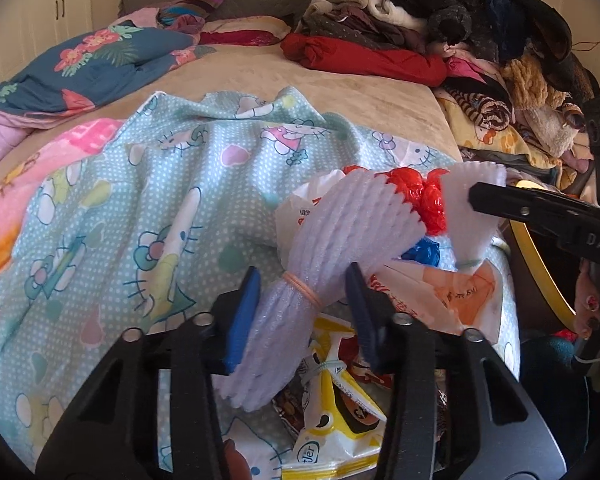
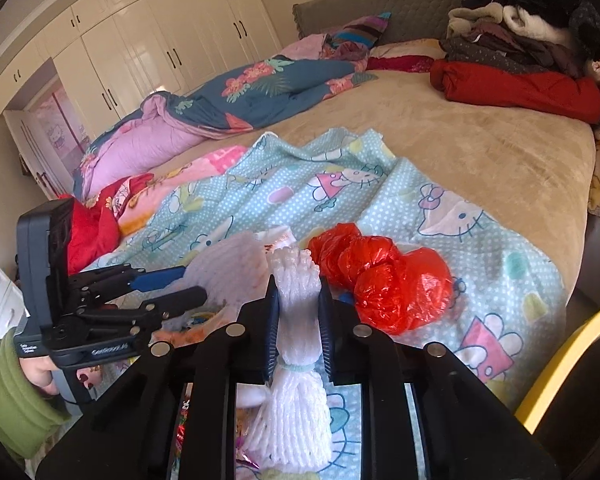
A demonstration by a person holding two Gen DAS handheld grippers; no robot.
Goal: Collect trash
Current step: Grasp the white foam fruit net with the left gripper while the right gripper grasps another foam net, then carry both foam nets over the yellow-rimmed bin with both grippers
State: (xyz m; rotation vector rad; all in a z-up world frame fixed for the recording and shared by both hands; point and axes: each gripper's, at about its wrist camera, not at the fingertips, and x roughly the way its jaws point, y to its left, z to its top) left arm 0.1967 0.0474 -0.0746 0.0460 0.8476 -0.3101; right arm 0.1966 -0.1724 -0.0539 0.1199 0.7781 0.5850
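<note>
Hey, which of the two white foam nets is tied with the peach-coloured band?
The foam net between the left hand-held gripper's fingers; the other net, clamped in the right hand-held gripper, has a pale green band.

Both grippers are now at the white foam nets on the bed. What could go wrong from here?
The left gripper has the foam net between its pads with a gap visible, so it may slip on lifting. The right gripper pinches another foam net near the red plastic bags; a sideways move could push these off the bed.
</note>
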